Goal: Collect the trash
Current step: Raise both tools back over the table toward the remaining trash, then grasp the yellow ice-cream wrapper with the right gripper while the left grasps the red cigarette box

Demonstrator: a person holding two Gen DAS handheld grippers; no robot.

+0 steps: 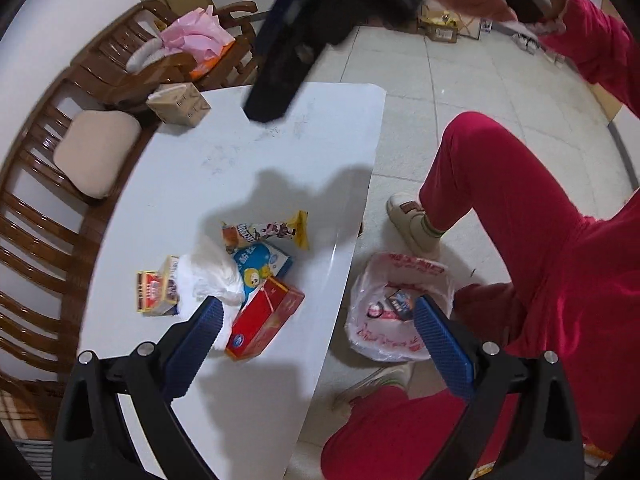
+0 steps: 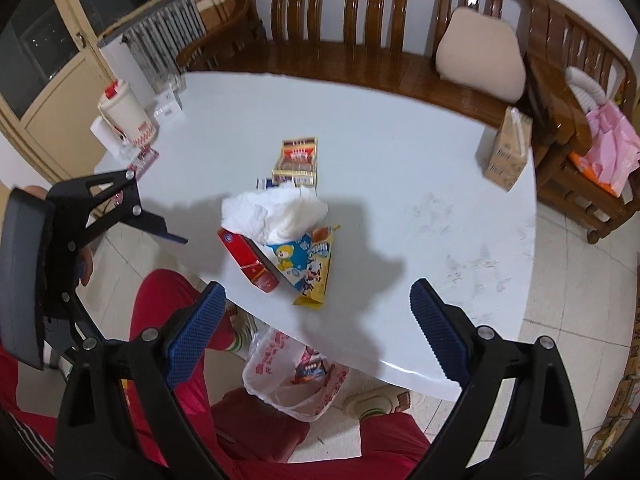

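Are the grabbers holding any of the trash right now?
No. Both are open with nothing between their fingers. The left gripper hangs over the table's edge near the red box, and the right gripper hangs above the yellow wrapper.

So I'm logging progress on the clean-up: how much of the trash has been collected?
Barely started. The bin bag on the floor holds a couple of wrappers. Nothing is in hand: both the left tongs and right tongs are open and empty. Left on the table: the red box, crumpled tissue, snack wrappers and small carton.
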